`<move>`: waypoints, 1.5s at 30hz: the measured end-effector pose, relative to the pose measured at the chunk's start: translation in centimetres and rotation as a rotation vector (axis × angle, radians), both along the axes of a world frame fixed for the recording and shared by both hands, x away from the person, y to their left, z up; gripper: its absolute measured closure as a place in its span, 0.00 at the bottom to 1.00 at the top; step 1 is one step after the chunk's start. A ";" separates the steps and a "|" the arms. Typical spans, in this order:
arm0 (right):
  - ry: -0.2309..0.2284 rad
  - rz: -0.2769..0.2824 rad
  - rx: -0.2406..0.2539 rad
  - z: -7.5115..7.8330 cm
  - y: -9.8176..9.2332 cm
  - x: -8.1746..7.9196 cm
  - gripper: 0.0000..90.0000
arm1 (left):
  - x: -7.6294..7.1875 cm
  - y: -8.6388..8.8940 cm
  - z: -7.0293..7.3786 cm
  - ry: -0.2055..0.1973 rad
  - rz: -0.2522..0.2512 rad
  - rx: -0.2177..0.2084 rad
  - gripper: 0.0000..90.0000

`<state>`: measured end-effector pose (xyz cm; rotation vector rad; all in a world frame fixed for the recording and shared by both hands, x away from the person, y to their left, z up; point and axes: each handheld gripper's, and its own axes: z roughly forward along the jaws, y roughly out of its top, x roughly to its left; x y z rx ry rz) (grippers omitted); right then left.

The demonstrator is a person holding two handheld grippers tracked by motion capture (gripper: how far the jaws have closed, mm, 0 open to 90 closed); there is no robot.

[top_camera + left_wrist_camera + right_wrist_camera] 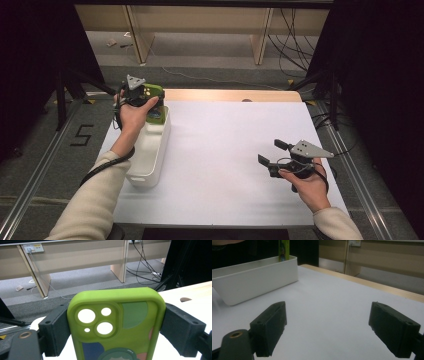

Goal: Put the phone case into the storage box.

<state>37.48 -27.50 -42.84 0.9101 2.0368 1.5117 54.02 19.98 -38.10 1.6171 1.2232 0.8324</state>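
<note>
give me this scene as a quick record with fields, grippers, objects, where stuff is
left gripper: shut on the green phone case, held over the far end of the white bin
right gripper: open, holding nothing, above the white table on the right side
white bin: long, at the table's left edge
phone case: cartoon print, camera cutouts at the top in the left gripper view

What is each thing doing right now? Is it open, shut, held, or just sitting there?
Left gripper: shut on the green phone case, above the far end of the bin.
Green phone case: clamped between the jaws, camera holes showing.
White bin: open-topped, sitting on the table's left side.
Right gripper: open, holding nothing, over the bare table.
Table: white-topped, wooden strip along the far edge.
</note>
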 end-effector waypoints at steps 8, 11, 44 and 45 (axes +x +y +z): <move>0.002 0.001 -0.002 0.0 0.0 0.0 0.18 | 0.3 0.2 -0.7 0.017 0.003 0.008 0.17; 0.003 0.001 -0.003 -0.1 0.0 0.1 0.18 | 0.4 0.2 -0.9 0.018 0.002 0.008 0.17; 0.011 0.007 -0.006 -0.1 0.1 0.1 0.18 | 1.0 0.0 -2.5 0.057 -0.011 0.028 0.17; 0.011 0.008 -0.006 -0.1 0.1 0.1 0.18 | 1.0 0.0 -2.5 0.059 -0.010 0.029 0.17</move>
